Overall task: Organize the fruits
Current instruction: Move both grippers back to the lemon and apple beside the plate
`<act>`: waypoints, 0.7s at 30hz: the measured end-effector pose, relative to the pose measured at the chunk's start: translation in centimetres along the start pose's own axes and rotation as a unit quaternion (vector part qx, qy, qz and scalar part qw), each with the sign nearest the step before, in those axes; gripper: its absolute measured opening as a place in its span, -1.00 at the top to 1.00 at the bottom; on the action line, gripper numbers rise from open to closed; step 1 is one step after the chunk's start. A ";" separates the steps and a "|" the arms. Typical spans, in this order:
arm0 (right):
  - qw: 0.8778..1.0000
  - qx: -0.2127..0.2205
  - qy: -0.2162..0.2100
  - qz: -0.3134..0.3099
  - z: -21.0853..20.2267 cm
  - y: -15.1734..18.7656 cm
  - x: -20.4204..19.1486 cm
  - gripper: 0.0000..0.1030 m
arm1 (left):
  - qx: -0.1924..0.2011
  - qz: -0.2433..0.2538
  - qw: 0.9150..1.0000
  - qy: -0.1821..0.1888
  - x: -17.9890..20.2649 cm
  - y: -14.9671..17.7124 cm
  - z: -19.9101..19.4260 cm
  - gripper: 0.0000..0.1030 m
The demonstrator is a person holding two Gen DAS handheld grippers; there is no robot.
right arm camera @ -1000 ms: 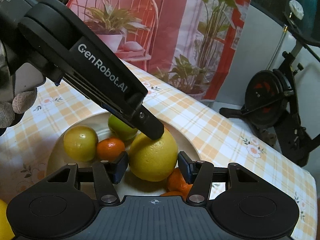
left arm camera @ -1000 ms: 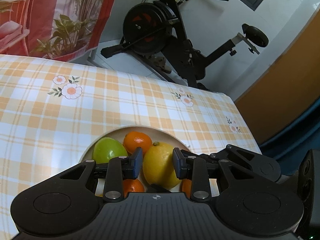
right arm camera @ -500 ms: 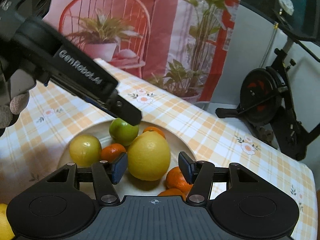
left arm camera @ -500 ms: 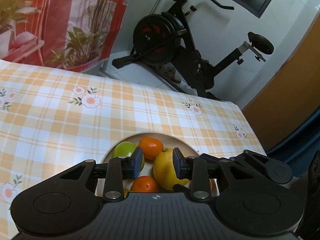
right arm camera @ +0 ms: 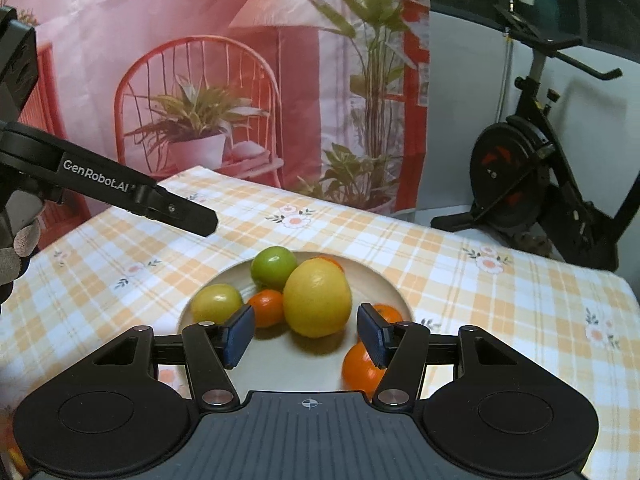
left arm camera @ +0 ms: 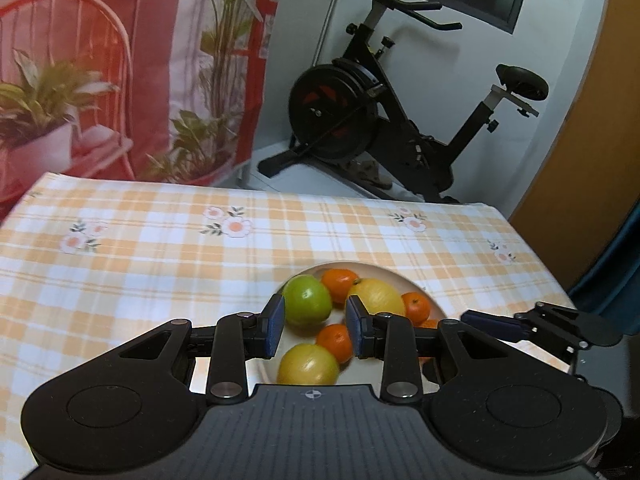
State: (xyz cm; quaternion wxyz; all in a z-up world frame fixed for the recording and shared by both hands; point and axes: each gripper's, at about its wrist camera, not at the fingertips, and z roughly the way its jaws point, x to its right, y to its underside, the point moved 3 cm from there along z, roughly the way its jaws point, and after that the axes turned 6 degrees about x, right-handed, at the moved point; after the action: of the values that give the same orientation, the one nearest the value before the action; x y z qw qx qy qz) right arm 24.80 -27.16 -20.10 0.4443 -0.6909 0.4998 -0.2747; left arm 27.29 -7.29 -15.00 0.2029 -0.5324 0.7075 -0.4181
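Surveying: fruit gathered, judged nearly done.
Table (right arm camera: 520, 280): plaid cloth.
Plate (right arm camera: 384, 280): mid-table, near its right edge.
Lemon (right arm camera: 316, 298): plate centre.
Left gripper (left arm camera: 315, 330): narrow gap, empty.
Right gripper (right arm camera: 306, 334): part-open, empty.
Next: choose a stray.

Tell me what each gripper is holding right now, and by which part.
Nothing is held. The left gripper and right gripper both hang empty above the plate; the lemon and other fruit lie untouched.

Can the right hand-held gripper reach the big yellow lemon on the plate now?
Probably yes. The right hand-held gripper is empty with the lemon straight ahead; the left hand-held gripper is off to the side.
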 end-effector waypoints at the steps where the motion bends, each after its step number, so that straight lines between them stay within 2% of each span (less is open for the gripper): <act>1: 1.000 0.001 0.000 0.003 -0.3 0.2 -0.1 -0.03 | 0.002 0.004 1.000 -0.004 0.0 0.1 -0.4 0.31; 9: 1.000 0.009 -0.007 0.018 -2.5 1.8 -2.2 -0.03 | 0.004 0.010 1.000 -0.023 -0.2 2.0 -3.3 0.31; 21: 0.999 0.008 -0.021 0.044 -5.1 3.6 -4.8 -0.03 | 0.006 -0.016 0.999 -0.041 -1.0 5.2 -7.3 0.31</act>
State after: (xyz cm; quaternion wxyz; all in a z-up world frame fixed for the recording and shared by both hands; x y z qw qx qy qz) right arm 17.28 -24.78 -20.70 0.4719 -0.6704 0.5179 -0.2441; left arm 19.24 -3.14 -15.24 0.2288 -0.5588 0.6875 -0.4034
